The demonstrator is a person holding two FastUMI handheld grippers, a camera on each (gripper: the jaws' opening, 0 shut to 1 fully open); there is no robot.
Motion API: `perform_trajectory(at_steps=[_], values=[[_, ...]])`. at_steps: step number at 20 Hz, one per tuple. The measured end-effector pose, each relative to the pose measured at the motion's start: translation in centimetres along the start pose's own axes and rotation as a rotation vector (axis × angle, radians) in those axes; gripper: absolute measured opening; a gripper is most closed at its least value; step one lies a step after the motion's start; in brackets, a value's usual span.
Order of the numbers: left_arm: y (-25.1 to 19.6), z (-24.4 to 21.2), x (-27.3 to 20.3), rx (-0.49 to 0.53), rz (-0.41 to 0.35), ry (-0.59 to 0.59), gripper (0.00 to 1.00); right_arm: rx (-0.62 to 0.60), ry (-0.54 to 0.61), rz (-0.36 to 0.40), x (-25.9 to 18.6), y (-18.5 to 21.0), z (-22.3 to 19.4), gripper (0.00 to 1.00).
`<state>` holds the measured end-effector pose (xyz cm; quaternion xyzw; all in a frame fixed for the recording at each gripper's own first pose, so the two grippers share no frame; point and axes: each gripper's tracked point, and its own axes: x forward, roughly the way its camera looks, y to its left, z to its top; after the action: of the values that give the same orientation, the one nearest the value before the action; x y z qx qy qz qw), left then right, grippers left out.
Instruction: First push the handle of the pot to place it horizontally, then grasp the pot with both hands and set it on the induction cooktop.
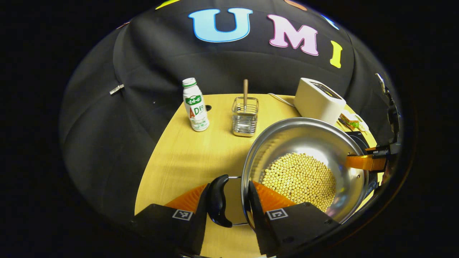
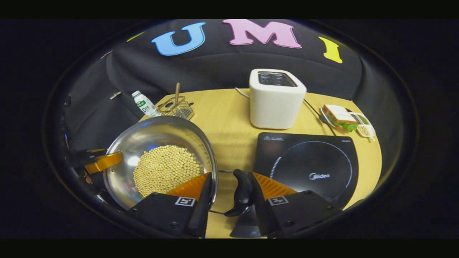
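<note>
Steel pot (image 1: 304, 143) filled across its bottom with pale round beans (image 1: 299, 179), standing on the wooden desk (image 1: 186, 161) just left of the black cooktop (image 2: 308, 168), not on it. The cooktop carries a white ring and a small white logo too blurred to make out. The pot has two black handles on wire loops, one on each side.

Left gripper (image 1: 233, 206): jaws narrow, one finger outside the near handle (image 1: 218, 200), the other inside the pot wall, so that handle and rim lie between them; whether both press cannot be told. In the right gripper view it appears at the pot's far rim (image 2: 96, 161).

Right gripper (image 2: 229, 197): jaws narrow in the same way, one finger inside the pot over the beans, the other just outside the second handle (image 2: 244, 195); firm contact cannot be told. In the left gripper view it appears at the pot's far rim (image 1: 369, 161).

Behind the pot: a wire basket (image 1: 245, 116) holding one upright wooden stick (image 1: 245, 94), and left of it a white bottle (image 1: 194, 105) with a green cap and green-and-red label. Behind the cooktop: a white toaster (image 2: 276, 100) with its cord trailing off. To the right: a plate (image 2: 324, 116) with a sandwich (image 2: 340, 116) showing lettuce, and beside it a small dish (image 2: 364, 127) of green and pale bits.
</note>
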<state>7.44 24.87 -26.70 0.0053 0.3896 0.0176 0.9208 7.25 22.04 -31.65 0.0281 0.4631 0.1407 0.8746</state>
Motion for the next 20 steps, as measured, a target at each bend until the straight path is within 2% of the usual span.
perform_trajectory(at_steps=[11,14,20], values=[[-11.6,2.9,-1.6,0.023,-0.079,0.001,0.6,0.026,-0.052,-0.064,-6.3,-10.7,1.4,0.58],[-14.4,4.5,-0.9,0.05,-0.091,0.001,0.6,0.051,-0.045,-0.073,-7.0,-13.8,1.0,0.58],[-20.8,4.6,0.2,0.067,-0.126,0.011,0.6,0.078,-0.035,-0.104,-7.7,-19.7,0.9,0.58]])
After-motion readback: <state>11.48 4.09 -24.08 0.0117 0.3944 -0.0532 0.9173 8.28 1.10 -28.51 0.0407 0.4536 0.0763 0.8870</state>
